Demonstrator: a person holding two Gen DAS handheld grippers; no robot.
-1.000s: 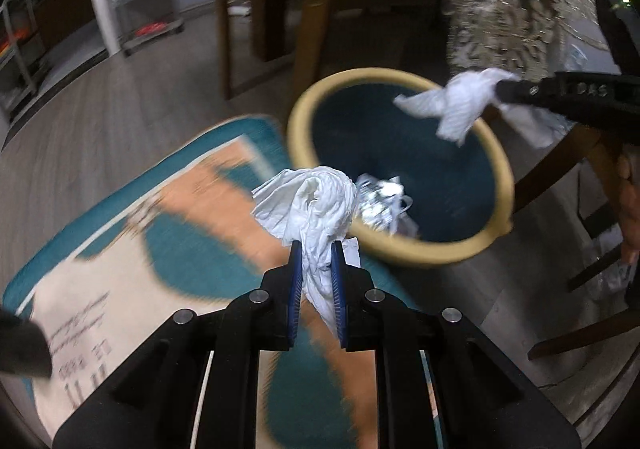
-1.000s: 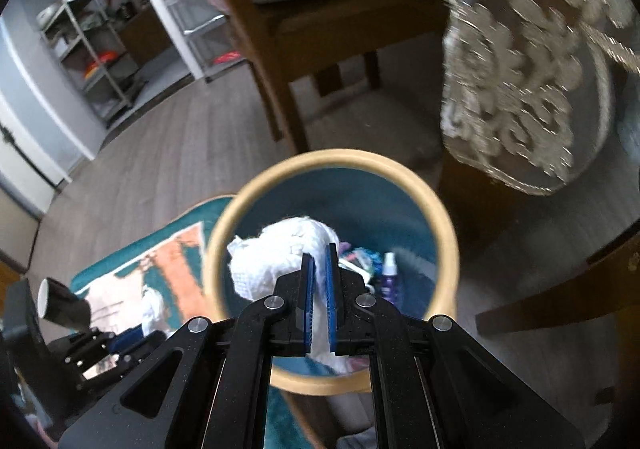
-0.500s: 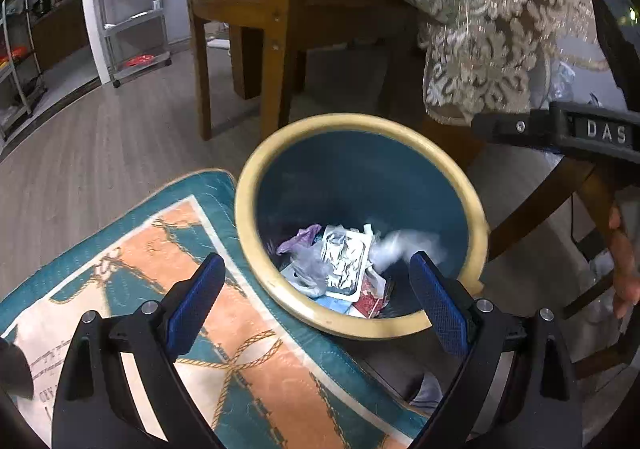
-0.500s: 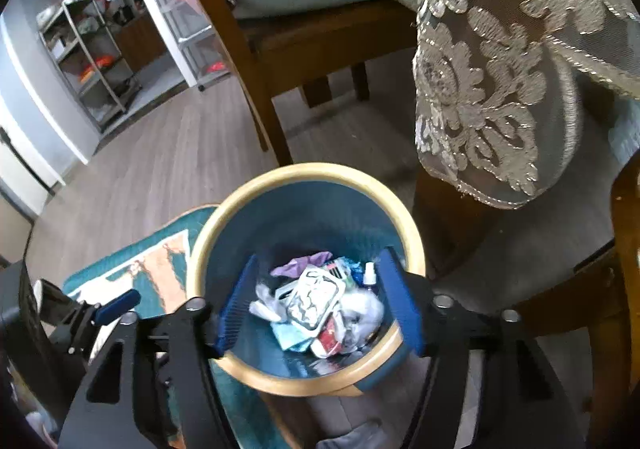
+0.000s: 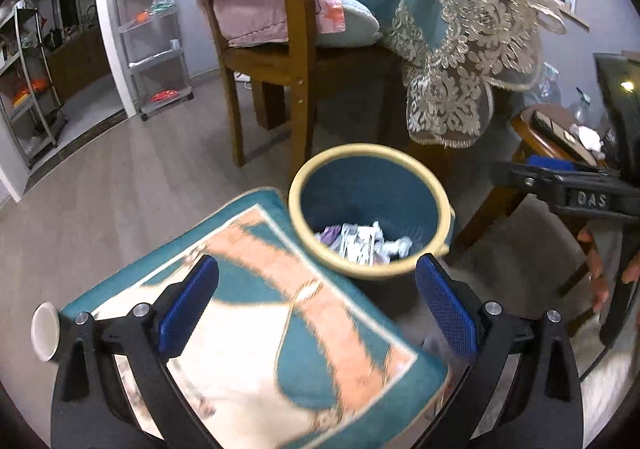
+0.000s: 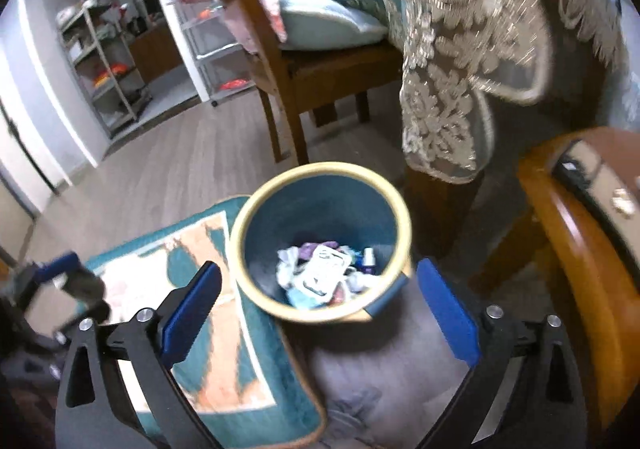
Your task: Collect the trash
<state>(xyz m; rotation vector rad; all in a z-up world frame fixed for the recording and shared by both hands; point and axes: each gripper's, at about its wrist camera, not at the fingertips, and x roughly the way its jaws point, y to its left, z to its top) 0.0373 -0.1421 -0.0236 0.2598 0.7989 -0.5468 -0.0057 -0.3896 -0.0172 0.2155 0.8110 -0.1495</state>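
Left of the bin: cup [image 5: 45, 331] at far left edge, rim facing camera, well apart from bin. Teal-and-orange rug [image 5: 256, 325] left of bin, its edge touching or just beside bin base.

Left hand-held gripper [image 5: 316, 313]: jaws spread wide, nothing between blue pads. One second ago pinched a white tissue wad; half a second ago already spread and empty. Pulled back and higher since, bin now smaller in view.

Bin [image 5: 370, 157]: yellow rim, teal wall, upright on floor. Trash [image 5: 362, 243] at bottom: white crumpled tissue, printed wrapper, purple scrap. Small spray bottle [image 6: 369, 259] also inside, right of the wrapper.

Right hand-held gripper [image 6: 318, 303]: jaws wide apart, empty, above bin's near rim. A second ago clamped on a second tissue over the bin mouth; released by half a second ago.

Judgement: both tissues dropped in, this deposit done; next likely a search for more trash away from bin, none clearly visible on floor here.

Right of bin: wooden stool or side tabletop [image 6: 560, 217] with a dark remote-like item, blurred.

Behind bin: wooden chair [image 5: 296, 49] with pink cloth and pale cushion, lace-edged teal cloth [image 5: 452, 101] hanging behind-right. Grey wood-look floor [image 5: 120, 177]; metal shelves [image 5: 24, 77] far behind-left by a doorway.
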